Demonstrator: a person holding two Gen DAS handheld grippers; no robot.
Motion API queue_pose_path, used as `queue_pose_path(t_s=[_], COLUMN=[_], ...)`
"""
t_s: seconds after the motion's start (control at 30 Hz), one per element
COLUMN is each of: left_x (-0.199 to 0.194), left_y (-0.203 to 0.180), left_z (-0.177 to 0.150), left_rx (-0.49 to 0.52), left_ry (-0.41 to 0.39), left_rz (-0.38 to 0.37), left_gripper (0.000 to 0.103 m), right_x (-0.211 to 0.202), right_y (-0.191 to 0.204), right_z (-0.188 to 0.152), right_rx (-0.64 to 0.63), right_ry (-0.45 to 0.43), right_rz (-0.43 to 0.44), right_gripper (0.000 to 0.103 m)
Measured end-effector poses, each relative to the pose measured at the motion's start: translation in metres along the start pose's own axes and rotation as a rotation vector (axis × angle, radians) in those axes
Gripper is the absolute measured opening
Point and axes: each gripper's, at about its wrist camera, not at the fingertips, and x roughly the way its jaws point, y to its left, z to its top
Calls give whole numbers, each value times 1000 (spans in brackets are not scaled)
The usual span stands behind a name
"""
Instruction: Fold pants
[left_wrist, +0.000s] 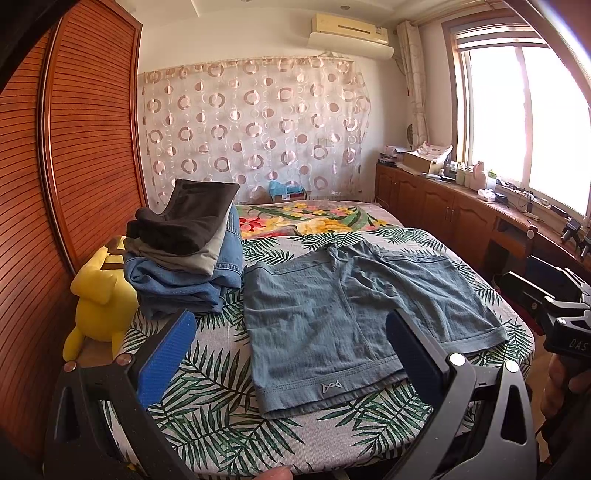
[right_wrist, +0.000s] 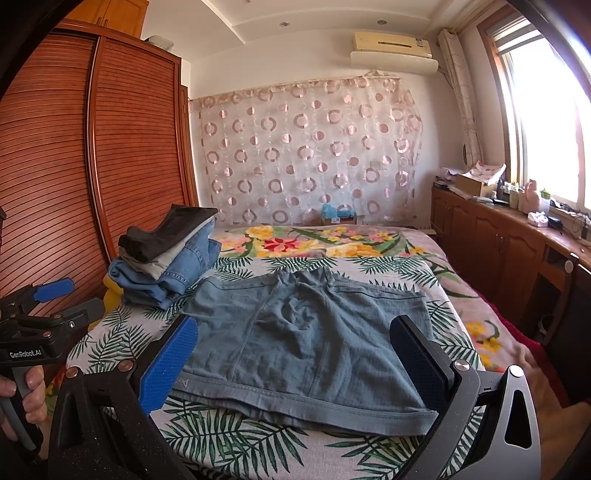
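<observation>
left gripper (left_wrist: 288, 354): jaws wide apart, holding nothing, above near hem of shorts (left_wrist: 354, 314).
right gripper (right_wrist: 291, 354): jaws also apart, nothing held, over the near edge.
shorts: flat on the bed (left_wrist: 221, 417), beside the stack (left_wrist: 184, 251); unfolded.
step: likely first grasp. Pinch both layers at hem corners, lift evenly, fold along centre seam.
left view only: yellow toy (left_wrist: 101, 302), logo tab (left_wrist: 330, 387) unobstructed.
right view only: bed's right edge.

Black gripper frames (left_wrist: 288, 354), blue ribbed pads (right_wrist: 168, 365), silver screws, "GenRobot.AI" marking.
</observation>
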Motion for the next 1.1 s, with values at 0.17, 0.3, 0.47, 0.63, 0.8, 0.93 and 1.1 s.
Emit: queue_pose_path(t_s=[0.17, 0.3, 0.47, 0.63, 0.8, 0.93, 1.1], left_x=[-3, -4, -5, -5, -5, -5, -6], left_y=[-1, -1, -1, -2, -1, -1, -2], left_z=[2, 2, 4, 3, 3, 4, 4], left_rx=[0, 1, 3, 2, 2, 3, 2], left_ry=[-3, -5, -7, -8, -8, -9, -9], left_rz=[-1, 0, 2, 1, 1, 1, 2], left_gripper=[103, 103, 103, 103, 103, 103, 103], right_x=[0, 0, 0, 1, 0, 0, 0], right_y=[0, 0, 0, 0, 0, 0, -1], right_z=[0, 0, 1, 1, 0, 0, 0], right_rx=[-1, -1, -3, -4, -5, -4, -4], right_ry=[-1, -2, -4, -4, -5, -5, -8], right_rz=[0, -1, 0, 1, 2, 3, 3], right_gripper=[103, 103, 103, 103, 103, 103, 103])
